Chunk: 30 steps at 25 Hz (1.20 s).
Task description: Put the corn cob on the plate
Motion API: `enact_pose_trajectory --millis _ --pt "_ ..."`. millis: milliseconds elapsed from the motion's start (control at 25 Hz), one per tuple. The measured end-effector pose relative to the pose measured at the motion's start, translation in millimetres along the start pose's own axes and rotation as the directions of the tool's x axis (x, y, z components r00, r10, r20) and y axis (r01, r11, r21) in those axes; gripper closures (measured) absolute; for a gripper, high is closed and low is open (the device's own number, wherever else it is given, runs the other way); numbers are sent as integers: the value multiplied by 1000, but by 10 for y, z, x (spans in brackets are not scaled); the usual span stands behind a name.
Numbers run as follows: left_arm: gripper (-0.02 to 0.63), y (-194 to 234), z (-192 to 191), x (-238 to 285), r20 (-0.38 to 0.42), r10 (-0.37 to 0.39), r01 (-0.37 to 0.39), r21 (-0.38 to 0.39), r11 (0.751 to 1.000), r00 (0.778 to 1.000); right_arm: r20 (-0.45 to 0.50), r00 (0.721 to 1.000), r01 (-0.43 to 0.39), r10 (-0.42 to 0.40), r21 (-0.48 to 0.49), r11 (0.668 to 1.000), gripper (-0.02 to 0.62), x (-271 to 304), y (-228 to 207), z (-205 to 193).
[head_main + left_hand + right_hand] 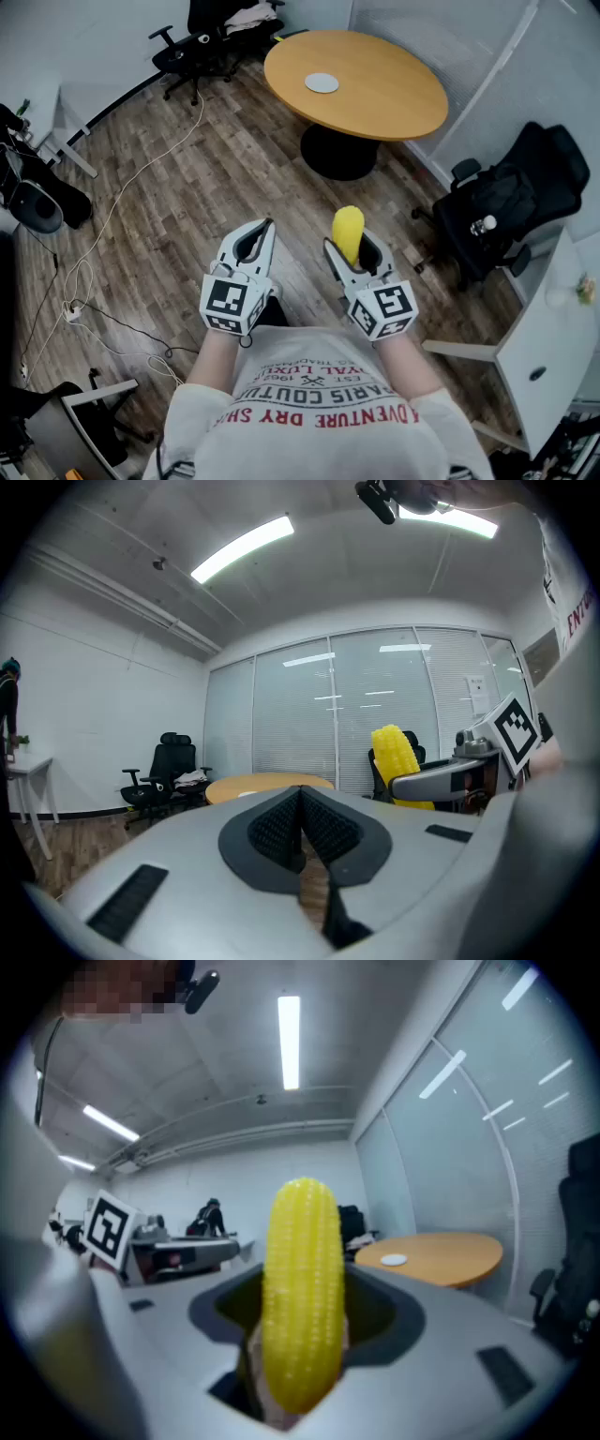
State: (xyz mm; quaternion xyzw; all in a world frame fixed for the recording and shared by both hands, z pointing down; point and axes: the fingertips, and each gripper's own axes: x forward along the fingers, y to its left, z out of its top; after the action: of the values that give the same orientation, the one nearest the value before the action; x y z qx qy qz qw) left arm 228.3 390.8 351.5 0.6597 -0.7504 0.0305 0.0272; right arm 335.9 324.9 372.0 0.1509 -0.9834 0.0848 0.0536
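Note:
A yellow corn cob (348, 232) stands upright between the jaws of my right gripper (352, 247), which is shut on it; in the right gripper view the corn cob (302, 1297) fills the middle. A small white plate (322, 82) lies on the round wooden table (384, 94) well ahead of both grippers, across open floor. The plate (394, 1260) also shows far off to the right of the cob. My left gripper (263, 231) is held level beside the right one, its ribbed pads pressed together with nothing between them (302, 829). The corn cob (397, 752) appears to its right.
Black office chairs stand beyond the table (202, 42) and at the right (511, 202). Cables (112, 216) trail over the wooden floor at the left. A white desk (553, 337) runs along the right edge. Glass partition walls close the room behind the table.

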Motion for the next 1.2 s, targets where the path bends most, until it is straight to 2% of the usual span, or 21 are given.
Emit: enact_pose_trajectory --millis 440,720,960,1200 --pt "574 67 -43 -20 12 -7 8 -31 999 1000 -15 1000 12 -12 -1 1000 330 81 14 -73" --pt "574 146 -176 66 -4 -4 4 -63 998 1000 -20 1000 15 -14 47 999 330 147 -49 -119" --pt "574 429 -114 275 39 -58 62 -89 994 998 -34 999 40 -38 58 998 330 489 -112 -104" --pt "574 902 -58 698 57 -108 112 -70 991 992 -20 997 80 -79 64 995 330 1050 -238 -56"
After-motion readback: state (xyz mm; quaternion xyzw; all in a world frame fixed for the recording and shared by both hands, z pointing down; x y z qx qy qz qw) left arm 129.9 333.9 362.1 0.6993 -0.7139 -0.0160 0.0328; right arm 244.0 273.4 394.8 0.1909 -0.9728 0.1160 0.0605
